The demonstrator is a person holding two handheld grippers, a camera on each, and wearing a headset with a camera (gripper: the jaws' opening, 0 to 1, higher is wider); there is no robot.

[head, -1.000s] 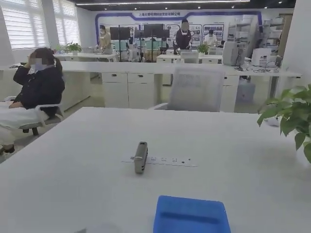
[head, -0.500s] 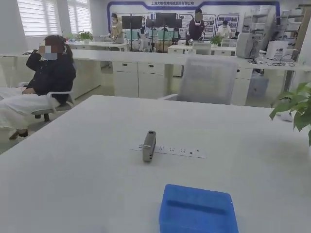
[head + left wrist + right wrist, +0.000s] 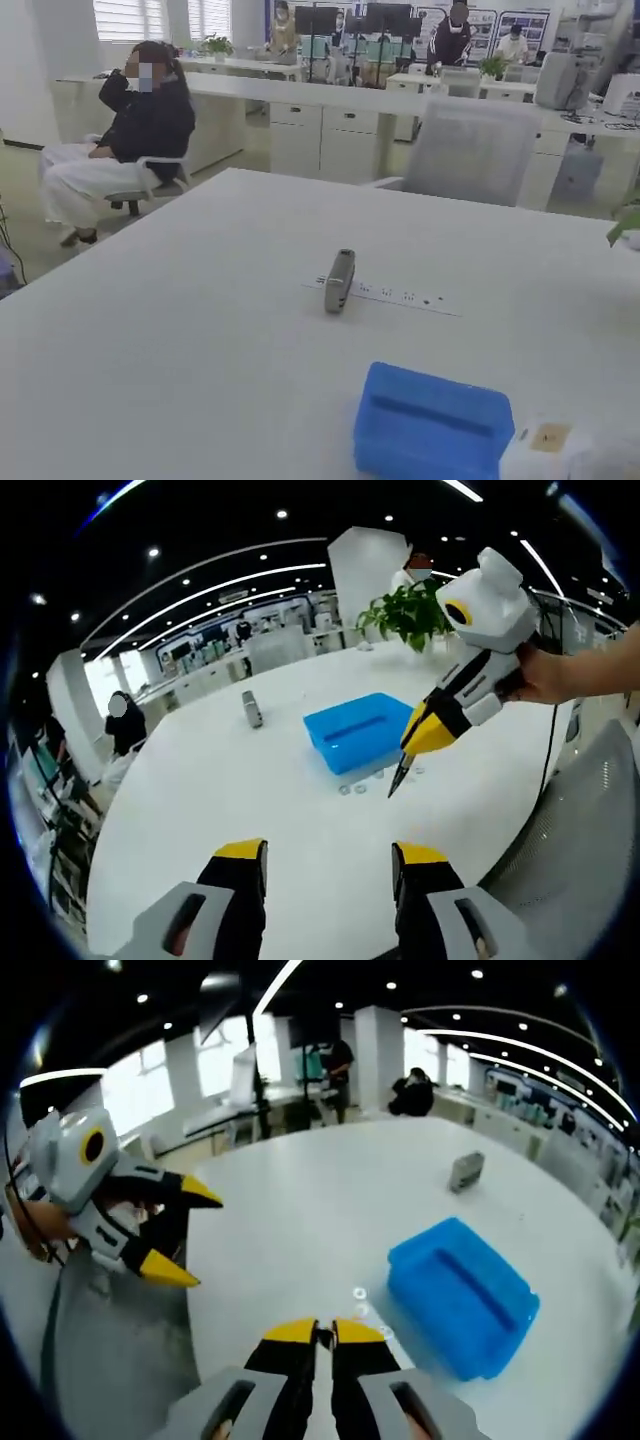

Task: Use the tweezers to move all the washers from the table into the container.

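Note:
The blue container (image 3: pixel 355 730) stands on the white table (image 3: pixel 200 810); it also sits low in the head view (image 3: pixel 430 425). Small washers (image 3: pixel 350 788) lie on the table just in front of the container, and appear again (image 3: pixel 359 1293) beside it (image 3: pixel 460 1295). My right gripper (image 3: pixel 425 738) is shut on the thin tweezers (image 3: pixel 398 777), whose tip hovers just above the washers; its own jaws (image 3: pixel 323 1335) are pressed together. My left gripper (image 3: pixel 330 865) is open and holds nothing. It hangs off the table's near edge (image 3: pixel 195 1235), apart from the washers.
A grey device (image 3: pixel 339 280) stands by a flush power strip (image 3: pixel 400 295) at mid table. An office chair (image 3: pixel 470 150) sits at the far side and a potted plant (image 3: pixel 410 610) at one end. A seated person (image 3: pixel 140 130) is beyond the table.
The head camera has tilted down and moved to the left, so the scene shifted. The white body of a gripper has come into the lower right corner. Nothing on the table has moved.

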